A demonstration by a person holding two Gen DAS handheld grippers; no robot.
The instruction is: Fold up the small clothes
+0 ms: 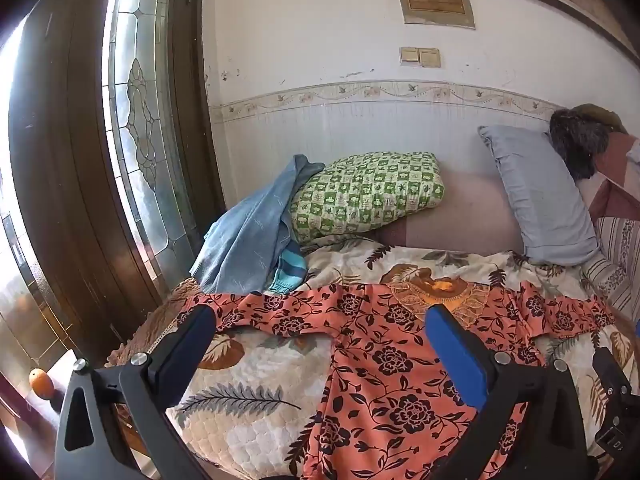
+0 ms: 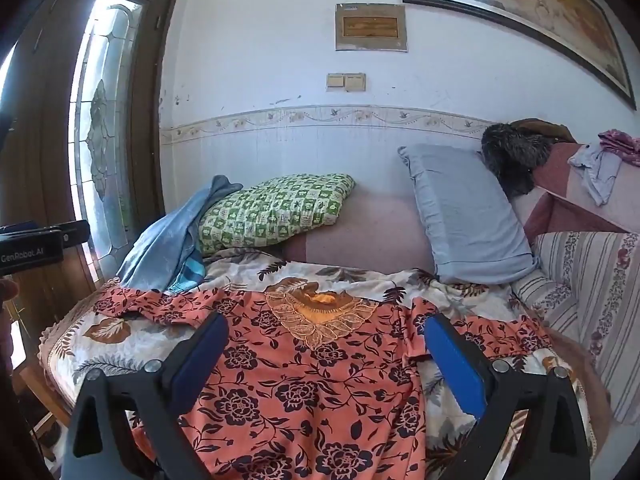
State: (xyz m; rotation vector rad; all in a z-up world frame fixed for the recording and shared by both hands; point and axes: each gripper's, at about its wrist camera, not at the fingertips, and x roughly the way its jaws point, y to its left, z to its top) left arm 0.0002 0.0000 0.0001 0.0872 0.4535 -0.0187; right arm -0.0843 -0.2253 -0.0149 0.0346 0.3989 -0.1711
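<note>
Orange floral dress (image 2: 312, 384), spread flat, sleeves out

Both hand-held grippers hover with jaws wide and nothing between the blue pads: the left hand-held gripper (image 1: 320, 332) and the right hand-held gripper (image 2: 326, 340). Directly beneath and ahead of them the orange floral-print cotton dress (image 1: 384, 364) lies flat on the leaf-patterned quilted bedspread (image 1: 248, 396), leaving open air above it. Farther ahead, the crumpled blue cloth (image 1: 244, 236) and green checked pillow (image 1: 372, 192) block the far left, and the grey-blue pillow (image 2: 468, 216) blocks the far right. The brown wooden door (image 1: 60, 184) closes the left side; the striped sofa arm (image 2: 592, 292) closes the right.
</note>
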